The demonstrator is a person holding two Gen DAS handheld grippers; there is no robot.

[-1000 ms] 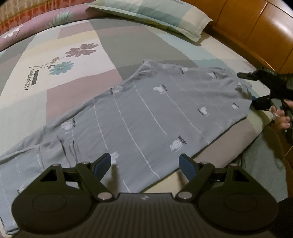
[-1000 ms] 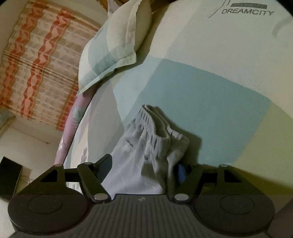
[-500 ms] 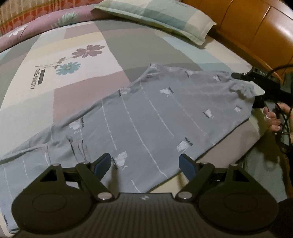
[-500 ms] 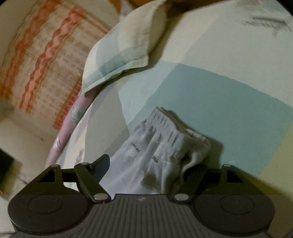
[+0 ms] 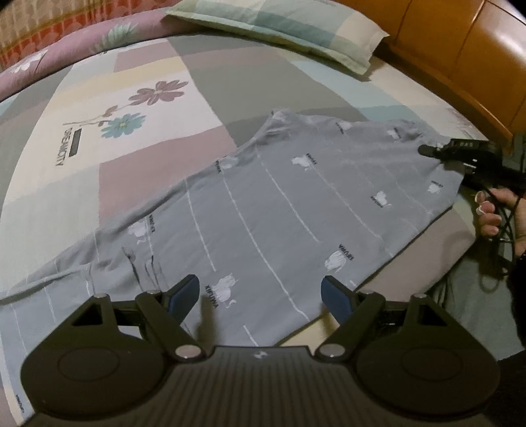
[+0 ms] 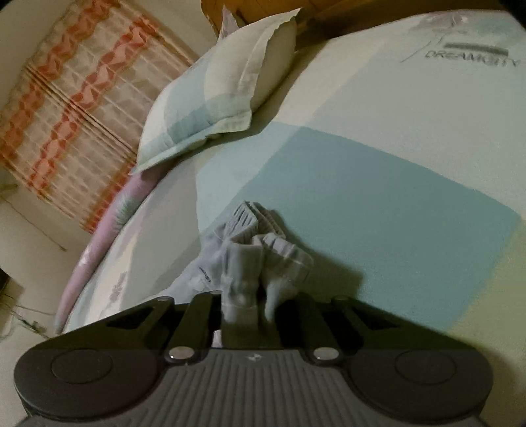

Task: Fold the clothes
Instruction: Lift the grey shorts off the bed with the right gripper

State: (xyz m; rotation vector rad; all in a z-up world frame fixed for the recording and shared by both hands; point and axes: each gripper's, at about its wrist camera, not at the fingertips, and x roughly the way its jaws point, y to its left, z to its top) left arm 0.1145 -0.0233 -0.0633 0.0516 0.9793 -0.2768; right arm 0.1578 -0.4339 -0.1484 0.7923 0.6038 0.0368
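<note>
One garment on the bed (image 5: 230, 82) — grey trousers (image 5: 279, 210) with white stripes and small white prints, spread flat and running diagonally across the patchwork sheet, waistband end toward the wooden headboard (image 5: 460, 49).

Left tongs (image 5: 259, 292): spread wide, released, hovering over the near edge of the trousers; nothing between the blue pads.

Right tongs (image 6: 250, 305): jaws have just been closing and are now clenched on the bunched elastic waistband (image 6: 253, 236) of the trousers, with cloth gathered up between the fingers. In the left wrist view the same tongs (image 5: 427, 151) meet the waistband corner, with a hand (image 5: 499, 213) on the grip.

Pillow (image 5: 279, 26) lies at the head of the bed, well apart from the trousers — no containers in view.
</note>
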